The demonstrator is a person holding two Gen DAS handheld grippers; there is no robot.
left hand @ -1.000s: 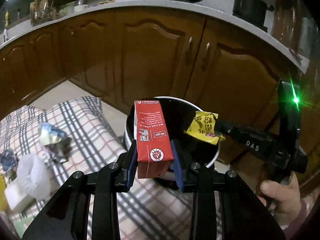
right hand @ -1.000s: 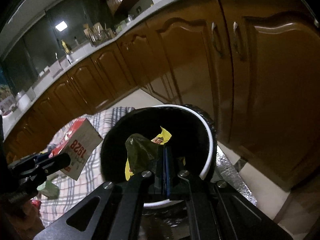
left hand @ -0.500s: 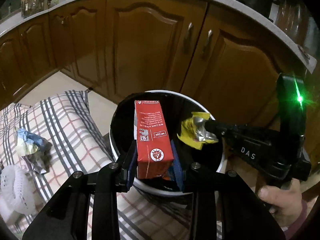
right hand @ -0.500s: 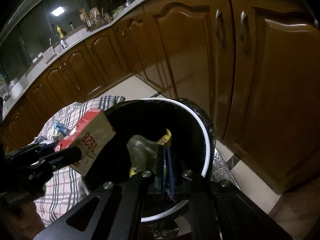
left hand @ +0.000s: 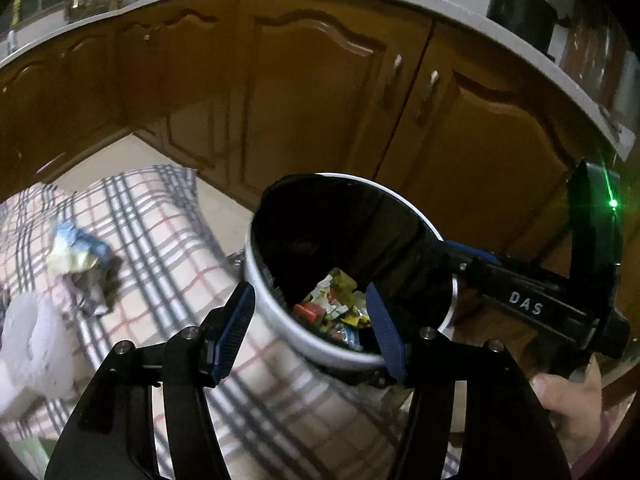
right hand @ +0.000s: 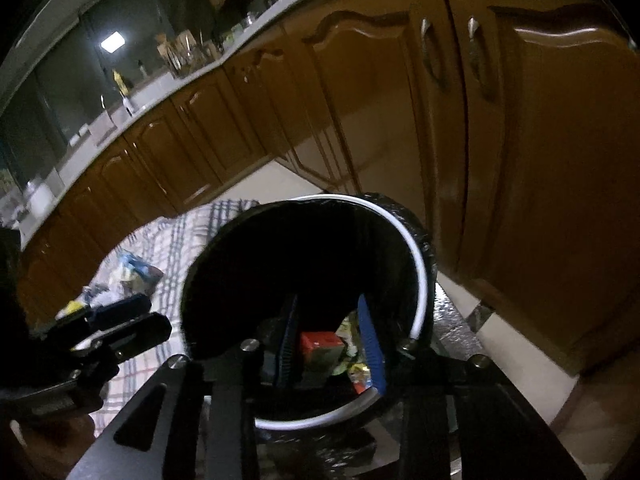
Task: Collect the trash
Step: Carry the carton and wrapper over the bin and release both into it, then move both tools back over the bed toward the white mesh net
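Note:
A white bin with a black liner [left hand: 276,312] stands on the floor by the cabinets, also in the right wrist view [right hand: 420,280]. A red carton [right hand: 320,344] and crumpled wrappers [left hand: 340,300] lie at its bottom. My left gripper [left hand: 308,320] is open and empty just over the bin's near rim. My right gripper [right hand: 328,340] is open and empty over the bin mouth; it shows in the left wrist view [left hand: 452,252] reaching in from the right.
A checked cloth [left hand: 160,240] lies left of the bin with a crumpled blue and yellow wrapper [left hand: 76,248] and a white net-like piece [left hand: 36,340] on it. Brown cabinet doors [left hand: 320,100] stand close behind the bin.
Both grippers have opened. The red carton left my left gripper and the yellow wrapper left my right gripper; both now lie in the bin.

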